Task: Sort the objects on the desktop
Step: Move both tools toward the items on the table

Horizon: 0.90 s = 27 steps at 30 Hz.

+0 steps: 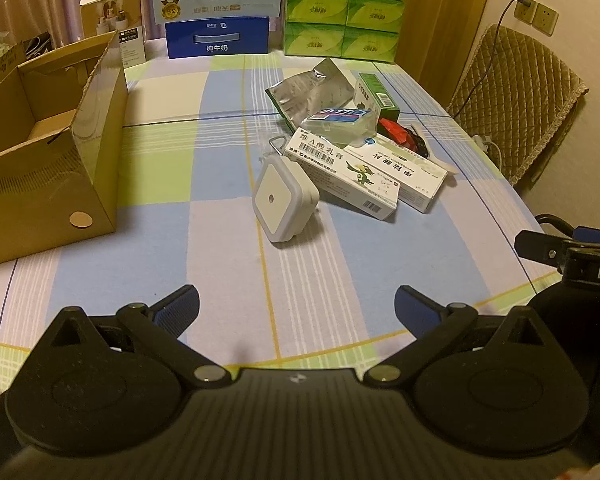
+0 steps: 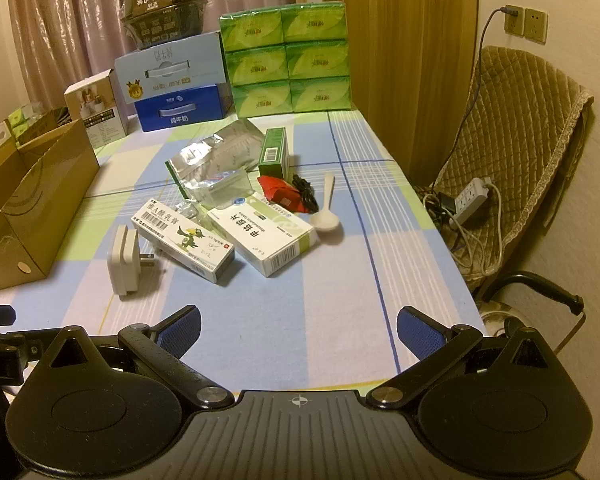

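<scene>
At the near edge of the desk (image 1: 228, 264), which wears a checked cloth of blue, green and white, both grippers hover with nothing in them; the left gripper (image 1: 296, 306) has its blue-padded fingers (image 1: 178, 310) spread wide over bare cloth, and the right gripper (image 2: 298, 330) stands equally wide, also empty; each tilts down toward the desk. Just beyond, nearest of the loose items, a white plug-in night light (image 1: 284, 196) stands on its edge, its prongs showing in the right wrist view; touching it from behind is a long white medicine box with a cartoon bird (image 1: 342, 174), and beside that a second white medicine box (image 2: 262, 232); a white plastic spoon (image 2: 326, 212) lies just right of them. Further back in the same heap sit a red packet (image 2: 282, 196), a coiled black cord (image 2: 304, 192), a small clear case with a blue label (image 1: 338, 120), a crumpled silver foil pouch (image 2: 212, 156) and a green carton (image 2: 274, 152). To the left, well apart from the heap, an open cardboard box (image 1: 48, 160) looks empty and is probably where things are to go. Along the far edge stand milk cartons (image 1: 218, 16) and stacked green tissue packs (image 1: 344, 8). Sorting seems not yet begun; the next move likely calls for lowering one gripper around the night light, closing across its narrow sides, then carrying it left to the box.
</scene>
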### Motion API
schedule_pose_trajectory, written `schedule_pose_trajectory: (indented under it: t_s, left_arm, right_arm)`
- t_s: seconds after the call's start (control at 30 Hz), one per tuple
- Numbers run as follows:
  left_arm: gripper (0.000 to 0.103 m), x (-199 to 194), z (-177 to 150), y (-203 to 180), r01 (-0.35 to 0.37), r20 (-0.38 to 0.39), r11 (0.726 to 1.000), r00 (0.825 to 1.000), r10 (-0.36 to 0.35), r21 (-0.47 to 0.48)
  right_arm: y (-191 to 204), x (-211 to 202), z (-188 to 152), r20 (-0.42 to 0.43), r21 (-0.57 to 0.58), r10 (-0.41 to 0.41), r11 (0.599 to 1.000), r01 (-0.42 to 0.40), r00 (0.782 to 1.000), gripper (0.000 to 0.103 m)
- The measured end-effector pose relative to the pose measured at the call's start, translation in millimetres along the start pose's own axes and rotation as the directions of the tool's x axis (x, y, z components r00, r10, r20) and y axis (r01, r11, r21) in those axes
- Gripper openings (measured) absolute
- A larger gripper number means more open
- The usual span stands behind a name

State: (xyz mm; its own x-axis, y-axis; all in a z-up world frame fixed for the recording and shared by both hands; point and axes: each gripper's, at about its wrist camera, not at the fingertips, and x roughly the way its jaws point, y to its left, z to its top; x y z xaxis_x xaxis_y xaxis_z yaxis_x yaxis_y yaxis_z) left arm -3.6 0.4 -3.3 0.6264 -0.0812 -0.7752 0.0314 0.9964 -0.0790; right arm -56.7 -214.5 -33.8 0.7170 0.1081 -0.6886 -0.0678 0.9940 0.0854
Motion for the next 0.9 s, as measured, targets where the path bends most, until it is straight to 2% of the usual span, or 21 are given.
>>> schedule_pose_trajectory:
  t_s: [0.37, 0.53, 0.73, 0.83, 0.9]
  left_arm:
    - [0.102, 0, -1, 0, 0.007, -0.001, 1.0, 1.0, -0.007, 0.005]
    - [0.102, 1, 0, 2, 0.01, -0.001, 1.0, 1.0, -0.01, 0.026]
    - [0.102, 6, 13, 11, 0.033, -0.002, 0.995, 0.999, -0.033, 0.09]
    - [0.102, 11, 22, 16, 0.055, 0.004, 0.985, 0.998, -0.057, 0.163]
    - [0.102, 15, 28, 18, 0.086, 0.008, 0.968, 0.996, -0.091, 0.234]
  right_arm:
    - [1, 1, 1, -0.005, -0.002, -0.001, 1.0, 0.001, 1.0, 0.101]
    - [4, 5, 5, -0.036, -0.016, 0.014, 1.0, -0.015, 0.999, 0.101]
    - [12, 12, 16, -0.053, -0.071, 0.075, 0.994, -0.079, 0.996, 0.101]
    - [18, 18, 27, -0.053, -0.132, 0.106, 0.985, -0.112, 0.993, 0.101]
    - [23, 23, 36, -0.06, -0.197, 0.134, 0.97, -0.144, 0.989, 0.101]
